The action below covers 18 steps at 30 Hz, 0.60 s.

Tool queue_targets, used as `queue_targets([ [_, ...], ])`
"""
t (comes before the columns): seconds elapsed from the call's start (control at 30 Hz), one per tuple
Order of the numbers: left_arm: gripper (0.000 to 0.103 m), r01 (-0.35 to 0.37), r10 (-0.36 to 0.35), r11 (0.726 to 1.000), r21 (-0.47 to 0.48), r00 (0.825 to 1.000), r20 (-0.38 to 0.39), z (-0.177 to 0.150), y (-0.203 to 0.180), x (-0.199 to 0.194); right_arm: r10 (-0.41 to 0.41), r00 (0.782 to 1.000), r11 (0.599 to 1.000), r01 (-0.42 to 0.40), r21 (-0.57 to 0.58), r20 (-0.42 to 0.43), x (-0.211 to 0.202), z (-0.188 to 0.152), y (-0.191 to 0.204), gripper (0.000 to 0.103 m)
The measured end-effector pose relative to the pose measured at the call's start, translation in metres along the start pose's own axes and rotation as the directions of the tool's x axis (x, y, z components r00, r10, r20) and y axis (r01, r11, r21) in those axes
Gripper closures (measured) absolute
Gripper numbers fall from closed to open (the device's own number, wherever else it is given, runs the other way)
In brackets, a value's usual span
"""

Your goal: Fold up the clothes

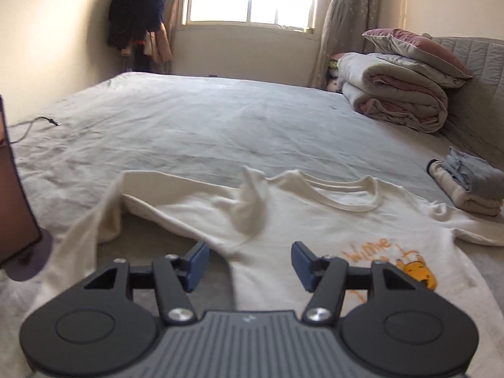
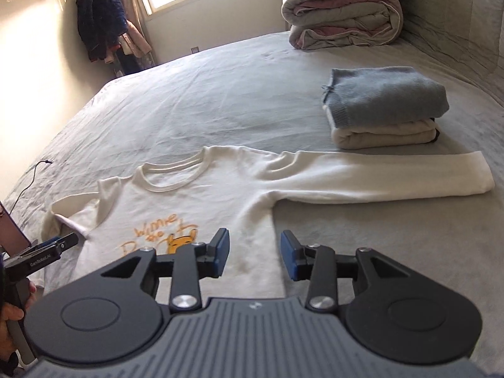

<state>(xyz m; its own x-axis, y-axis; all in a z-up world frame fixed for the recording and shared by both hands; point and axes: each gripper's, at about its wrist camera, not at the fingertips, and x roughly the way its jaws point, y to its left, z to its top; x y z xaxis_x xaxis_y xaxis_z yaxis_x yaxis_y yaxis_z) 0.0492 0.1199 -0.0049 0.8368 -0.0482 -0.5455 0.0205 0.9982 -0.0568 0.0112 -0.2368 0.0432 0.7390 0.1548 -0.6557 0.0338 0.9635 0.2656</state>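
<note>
Colours and patterns on the bed, seen from both claws.
Cream long-sleeved cotton shirt (image 2: 201,195), just ahead of the claws, printed with orange lettering and a yellow bear (image 2: 181,241); plain pale grey bed sheet (image 2: 195,100) beneath; ahead and right of the right claw, a folded light-blue knitted sweater (image 2: 384,96) upon folded cream cloth (image 2: 384,134); farther ahead, a rolled grey-and-pink quilt (image 2: 343,15). Claw pads (image 2: 220,253) blue, on black arms.

Grey-sheeted bed (image 2: 220,94) carries cream shirt (image 2: 220,195), folded stack (image 2: 384,116), rolled quilt (image 2: 343,15), cable (image 2: 28,179)
</note>
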Motion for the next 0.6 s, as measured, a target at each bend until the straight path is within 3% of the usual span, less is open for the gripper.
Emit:
queue_targets([
  [0.17, 0.035, -0.078, 0.076, 0.996, 0.038, 0.996, 0.042, 0.003, 0.035, -0.007, 0.015, 1.000, 1.000, -0.015, -0.005, -0.010, 0.004, -0.009, 0.028, 0.059],
  [0.33, 0.035, -0.077, 0.065, 0.985, 0.155, 0.994, 0.083, -0.010, 0.066, -0.010, 0.011, 0.999, 0.998, -0.013, -0.058, -0.045, 0.015, -0.011, 0.057, 0.058],
  [0.43, 0.037, -0.059, 0.058, 0.986, 0.154, 0.998, 0.007, -0.023, 0.085, 0.003, 0.008, 0.999, 0.996, -0.012, -0.092, -0.051, 0.021, -0.011, 0.074, 0.055],
  [0.5, 0.048, -0.047, 0.058, 0.985, 0.163, 0.996, -0.065, -0.023, 0.091, 0.014, 0.009, 0.998, 0.995, -0.015, -0.101, -0.059, 0.026, -0.011, 0.085, 0.054],
  [0.57, 0.050, -0.042, 0.062, 0.976, 0.215, 0.994, -0.088, -0.022, 0.091, 0.018, 0.014, 0.997, 0.995, -0.021, -0.101, -0.075, 0.032, -0.012, 0.096, 0.054],
  [0.6, 0.057, -0.042, 0.066, 0.969, 0.244, 0.994, -0.092, -0.022, 0.091, 0.018, 0.016, 0.996, 0.994, -0.024, -0.102, -0.085, 0.035, -0.012, 0.103, 0.054],
])
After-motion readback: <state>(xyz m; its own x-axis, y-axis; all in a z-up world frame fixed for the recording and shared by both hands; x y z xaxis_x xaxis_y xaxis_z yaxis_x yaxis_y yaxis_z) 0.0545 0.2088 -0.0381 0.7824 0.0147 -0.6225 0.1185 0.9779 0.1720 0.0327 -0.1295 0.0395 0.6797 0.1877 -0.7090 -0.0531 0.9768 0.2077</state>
